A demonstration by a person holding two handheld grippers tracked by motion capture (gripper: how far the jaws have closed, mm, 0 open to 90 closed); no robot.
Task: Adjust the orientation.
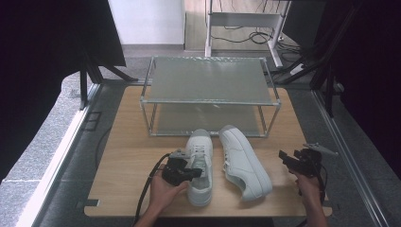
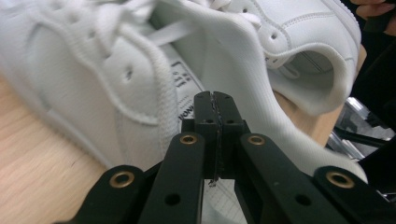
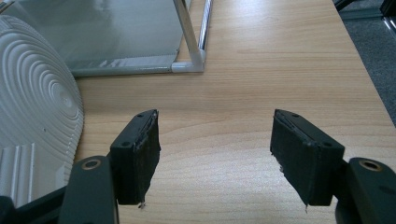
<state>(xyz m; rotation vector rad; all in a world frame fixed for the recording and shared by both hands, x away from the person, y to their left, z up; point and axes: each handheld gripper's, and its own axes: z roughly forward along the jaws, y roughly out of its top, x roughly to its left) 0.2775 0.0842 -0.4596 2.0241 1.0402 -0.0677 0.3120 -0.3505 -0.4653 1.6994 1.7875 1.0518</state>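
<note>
A two-tier rack (image 1: pixel 208 92) with a pale metal frame stands on the far half of the wooden table (image 1: pixel 127 151). Just in front of the rack lie two white sneakers: the left sneaker (image 1: pixel 200 166) upright, the right sneaker (image 1: pixel 244 161) tipped on its side. The left tongs (image 1: pixel 189 173) touch the left sneaker's opening. The right tongs (image 1: pixel 285 158) hover right of the rack's front corner, apart from the sneakers.

Two white shoes (image 1: pixel 222 163), ringed sole (image 3: pixel 32 84), pale wood table (image 1: pixel 127 161), black grippers (image 1: pixel 189 174).

Bare table (image 3: pixel 261 93) ahead; rack (image 3: pixel 189 65) probably blocks beyond.
</note>
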